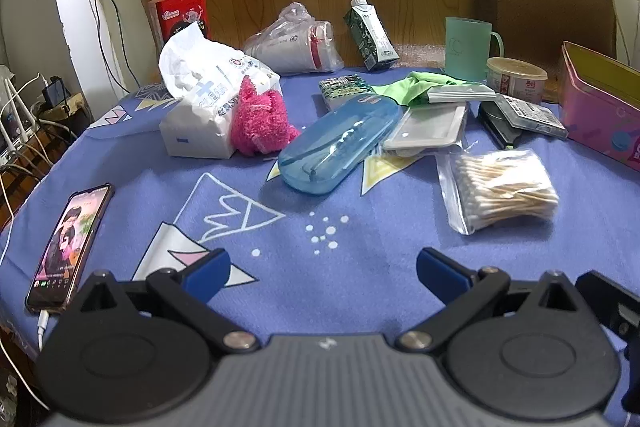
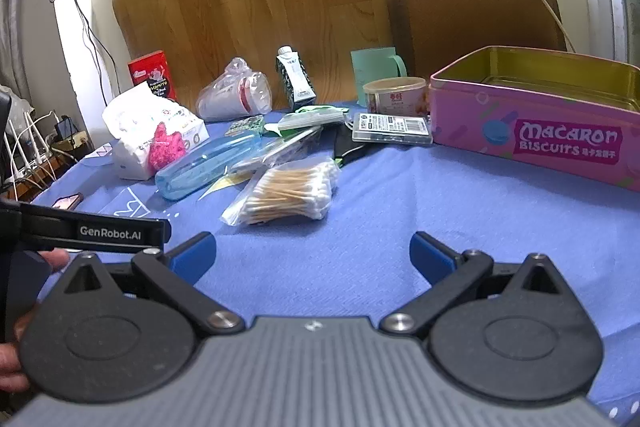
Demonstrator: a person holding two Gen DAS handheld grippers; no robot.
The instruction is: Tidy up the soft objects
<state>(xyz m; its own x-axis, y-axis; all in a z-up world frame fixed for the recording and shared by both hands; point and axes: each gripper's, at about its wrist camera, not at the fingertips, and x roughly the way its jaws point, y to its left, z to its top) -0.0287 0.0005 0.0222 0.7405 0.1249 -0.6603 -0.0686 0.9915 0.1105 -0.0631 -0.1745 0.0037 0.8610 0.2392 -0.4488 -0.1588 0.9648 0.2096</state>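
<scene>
Left gripper (image 1: 322, 269) & right gripper (image 2: 312, 253) both hung w/ jaws apart, empty, over the surface (image 1: 360, 267). Pink fuzzy sock (image 1: 260, 121) lay ahead-left of my left gripper, touching the tissue pack (image 1: 200, 99); green cloth (image 1: 420, 85) farther ahead-right.

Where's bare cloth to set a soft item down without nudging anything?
Free: the blue cloth between the swab bag, the pink tin and the right claw, and between the phone and the blue case. Crowded: the back row behind the swab bag.
</scene>
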